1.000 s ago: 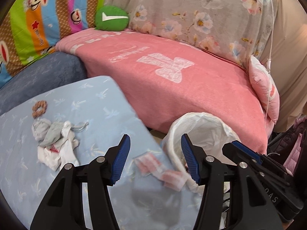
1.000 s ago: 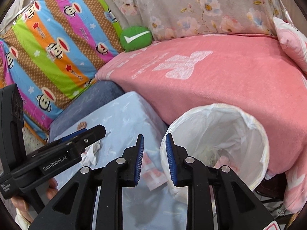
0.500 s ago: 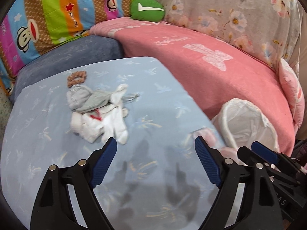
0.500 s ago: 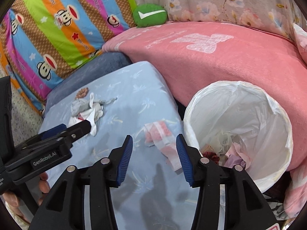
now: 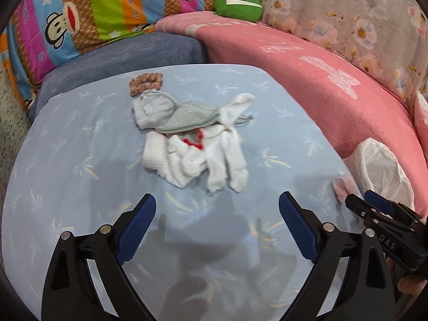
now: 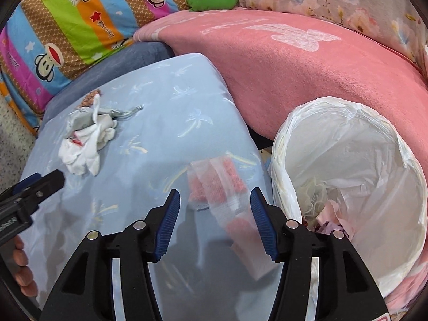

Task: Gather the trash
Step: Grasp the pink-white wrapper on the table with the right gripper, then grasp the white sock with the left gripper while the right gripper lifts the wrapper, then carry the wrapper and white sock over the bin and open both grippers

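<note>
Some trash already lies in the white-lined round bin (image 6: pixel 347 187); a clear red-printed plastic wrapper (image 6: pixel 222 184) remains at the blue-sheeted bench's (image 6: pixel 160 123) right edge, between the right gripper's (image 6: pixel 214 208) just-widened, empty jaws. The left gripper (image 5: pixel 216 219) gapes, empty.

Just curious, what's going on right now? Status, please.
Both jaws just opened wider, nothing gripped. Right gripper over pink wrapper, beside bin. Left gripper nearing socks. Nothing blocking.
</note>
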Tool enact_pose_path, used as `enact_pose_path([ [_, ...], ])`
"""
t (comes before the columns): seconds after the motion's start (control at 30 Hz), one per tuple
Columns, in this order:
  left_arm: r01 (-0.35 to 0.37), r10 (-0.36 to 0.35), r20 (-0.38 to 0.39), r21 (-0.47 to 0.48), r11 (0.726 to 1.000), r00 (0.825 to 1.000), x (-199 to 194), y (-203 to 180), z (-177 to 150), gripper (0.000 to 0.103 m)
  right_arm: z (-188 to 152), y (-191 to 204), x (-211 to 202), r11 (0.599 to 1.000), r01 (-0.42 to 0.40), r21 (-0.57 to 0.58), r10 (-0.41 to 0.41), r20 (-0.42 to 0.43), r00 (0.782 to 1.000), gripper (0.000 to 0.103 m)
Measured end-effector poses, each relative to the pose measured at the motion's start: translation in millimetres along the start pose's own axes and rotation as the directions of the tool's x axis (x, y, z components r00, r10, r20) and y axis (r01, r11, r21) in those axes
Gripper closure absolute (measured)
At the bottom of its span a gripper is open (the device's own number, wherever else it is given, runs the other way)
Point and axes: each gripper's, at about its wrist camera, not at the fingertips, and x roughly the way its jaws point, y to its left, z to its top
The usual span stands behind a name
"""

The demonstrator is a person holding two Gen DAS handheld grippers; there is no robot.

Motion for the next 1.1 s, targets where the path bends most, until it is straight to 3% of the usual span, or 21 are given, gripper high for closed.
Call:
enact_pose_path([
  [0.07, -0.006, 0.006, -0.008, -0.03, 1.0, 1.0, 4, 14, 2, 0.014, 2, -1, 10, 1.0, 0.003, 0.002, -0.003, -0.019, 1.0, 0.051],
  [0.23, -0.027, 0.025, -0.02, -0.108, 0.994, 0.999, 12, 50, 6, 0.014, 6, 4, 19, 1.0, 0.015, -0.003, -0.015, -0.012, 1.0, 0.068],
  [0.33, -0.028, 0.025, -0.019, -0.148, 0.989, 1.0, 15, 66, 9, 0.014, 8, 8, 21, 1.0, 0.005, 0.011, -0.004, -0.013, 1.0, 0.074],
  [0.5, 0.004, -0.009, -0.025, -0.201, 0.98, 1.0, 23, 80, 15, 0.014, 10, 27, 21, 0.998, -0.053, 0.021, 0.054, -0.019, 0.998, 0.083],
  [0.63, 0.046, -0.054, -0.032, -0.22, 0.974, 0.998, 32, 82, 20, 0.017, 13, 47, 21, 0.992, -0.122, 0.037, 0.123, -0.027, 0.992, 0.084],
  [0.77, 0.096, -0.109, -0.049, -0.223, 0.97, 0.993, 42, 80, 24, 0.037, 14, 65, 19, 0.988, -0.153, 0.024, 0.154, -0.021, 0.988, 0.084],
  [0.87, 0.131, -0.148, -0.062, -0.225, 0.966, 0.987, 47, 78, 25, 0.059, 16, 74, 16, 0.984, -0.176, 0.024, 0.177, -0.018, 0.984, 0.084],
  [0.9, 0.144, -0.163, -0.065, -0.226, 0.963, 0.984, 48, 77, 25, 0.072, 16, 76, 14, 0.983, -0.184, 0.026, 0.184, -0.017, 0.983, 0.084],
  [0.97, 0.146, -0.164, -0.061, -0.229, 0.962, 0.985, 47, 77, 25, 0.078, 16, 80, 10, 0.98, -0.197, 0.026, 0.197, -0.011, 0.98, 0.084],
  [1.0, 0.15, -0.166, -0.055, -0.228, 0.962, 0.985, 44, 76, 25, 0.088, 17, 81, 8, 0.979, -0.201, 0.024, 0.202, -0.006, 0.979, 0.084],
  [1.1, 0.16, -0.172, -0.038, -0.219, 0.962, 0.984, 35, 75, 25, 0.095, 19, 82, -3, 0.975, -0.22, 0.028, 0.22, 0.011, 0.975, 0.084],
])
